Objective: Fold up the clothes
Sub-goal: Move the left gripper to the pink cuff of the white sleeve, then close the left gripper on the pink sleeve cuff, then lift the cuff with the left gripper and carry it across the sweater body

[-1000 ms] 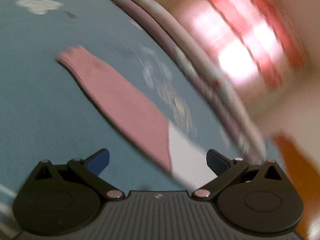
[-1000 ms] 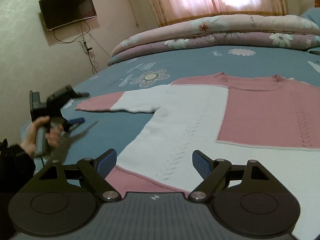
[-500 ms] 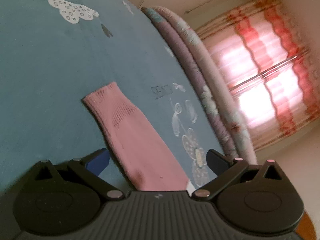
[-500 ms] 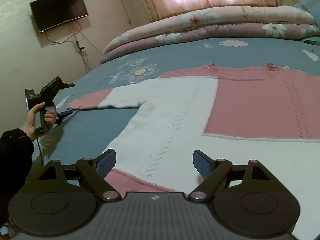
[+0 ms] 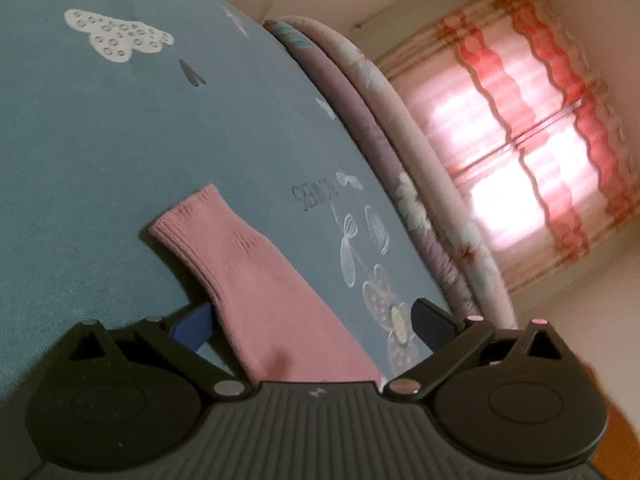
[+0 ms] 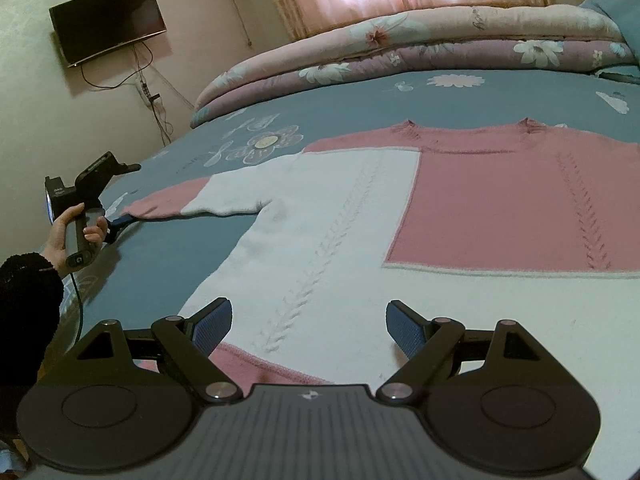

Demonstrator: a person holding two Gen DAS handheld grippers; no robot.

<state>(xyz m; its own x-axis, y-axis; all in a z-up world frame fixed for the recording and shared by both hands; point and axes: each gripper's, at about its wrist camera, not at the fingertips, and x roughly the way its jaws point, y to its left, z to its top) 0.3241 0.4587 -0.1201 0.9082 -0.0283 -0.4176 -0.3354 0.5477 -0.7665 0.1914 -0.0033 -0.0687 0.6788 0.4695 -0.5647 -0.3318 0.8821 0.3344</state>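
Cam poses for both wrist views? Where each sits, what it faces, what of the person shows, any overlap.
Left wrist: on the left gripper, low over the bed, jaws open astride the pink sleeve, facing the curtains; no body visible.
Right wrist: on the right gripper, open above the sweater hem, facing quilts and TV; shows the left hand.
Shared: sleeve, bed, quilts, curtains.

The sweater point(image 6: 360, 216) is spread flat on the bed point(image 6: 340, 96), one sleeve point(image 5: 256, 280) stretched out to its left. The left gripper point(image 5: 312, 320) is placed at that sleeve's end; the right gripper point(image 6: 308, 322) is held over the hem. Rolled quilts point(image 6: 420, 44) are stacked behind.
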